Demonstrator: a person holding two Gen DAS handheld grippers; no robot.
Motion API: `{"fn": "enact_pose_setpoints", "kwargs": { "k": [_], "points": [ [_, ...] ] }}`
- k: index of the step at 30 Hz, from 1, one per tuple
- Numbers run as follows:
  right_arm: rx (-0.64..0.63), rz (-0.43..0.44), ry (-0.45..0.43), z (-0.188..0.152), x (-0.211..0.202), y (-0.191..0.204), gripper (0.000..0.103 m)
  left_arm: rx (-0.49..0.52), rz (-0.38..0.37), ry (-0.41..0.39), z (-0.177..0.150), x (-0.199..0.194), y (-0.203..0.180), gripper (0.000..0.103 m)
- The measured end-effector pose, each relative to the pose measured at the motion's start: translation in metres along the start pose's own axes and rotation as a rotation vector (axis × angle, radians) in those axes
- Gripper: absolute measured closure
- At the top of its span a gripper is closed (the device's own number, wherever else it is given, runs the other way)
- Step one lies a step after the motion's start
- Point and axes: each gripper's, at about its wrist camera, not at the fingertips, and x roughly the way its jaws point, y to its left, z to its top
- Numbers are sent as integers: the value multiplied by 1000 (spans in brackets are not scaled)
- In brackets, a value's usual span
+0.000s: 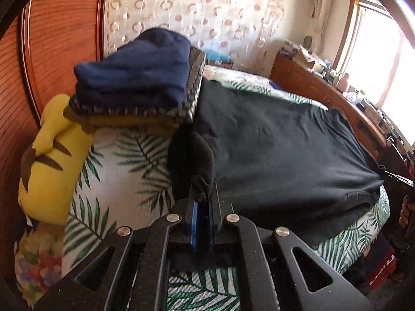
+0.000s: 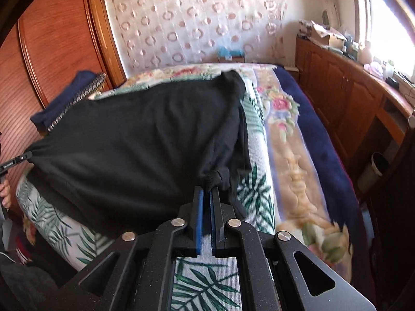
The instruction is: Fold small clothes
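A black garment (image 1: 280, 145) is stretched over the bed between my two grippers. My left gripper (image 1: 202, 197) is shut on a bunched corner of it at the cloth's left edge. My right gripper (image 2: 207, 189) is shut on the opposite bunched corner, and the same black garment (image 2: 135, 140) spreads away to the left in the right wrist view. The other gripper (image 2: 15, 162) shows at the far left there, pinching the cloth, with a hand (image 2: 5, 194) below it. In the left wrist view the other gripper (image 1: 396, 178) shows at the far right.
A stack of folded clothes, dark blue on top (image 1: 135, 75), sits at the bed's left by a yellow plush toy (image 1: 49, 160). The bed has a leaf-print cover (image 2: 205, 282) and a floral blanket (image 2: 293, 160). A wooden wardrobe (image 2: 52, 39) stands left, a cluttered wooden counter (image 2: 350, 83) right.
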Motion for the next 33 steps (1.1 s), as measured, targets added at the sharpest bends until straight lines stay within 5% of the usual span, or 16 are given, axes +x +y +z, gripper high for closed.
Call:
{"fn": "enact_pose_setpoints", "kwargs": {
  "k": [2, 4, 9, 12, 20, 26, 30, 33],
  "points": [
    [10, 2, -3, 1, -2, -2, 99, 2, 6, 9, -4, 0, -1, 96],
    [25, 11, -23, 2, -9, -3, 83, 6, 8, 7, -5, -2, -4, 96],
    [54, -45, -90, -3, -32, -14, 75, 9, -18, 6, -7, -6, 0, 94],
    [61, -80, -62, -6, -21, -21, 74, 13, -25, 0, -4, -8, 3, 62],
    [39, -29, 2, -7, 8, -7, 74, 38, -15, -6, -1, -9, -4, 25],
    [34, -9, 13, -3, 12, -17, 74, 58, -3, -6, 0, -5, -9, 24],
    [48, 55, 14, -4, 12, -26, 96, 58, 25, -4, -1, 0, -8, 24],
    [55, 62, 0, -7, 0, -32, 99, 44, 45, 0, 0, 3, -4, 24]
  ]
}}
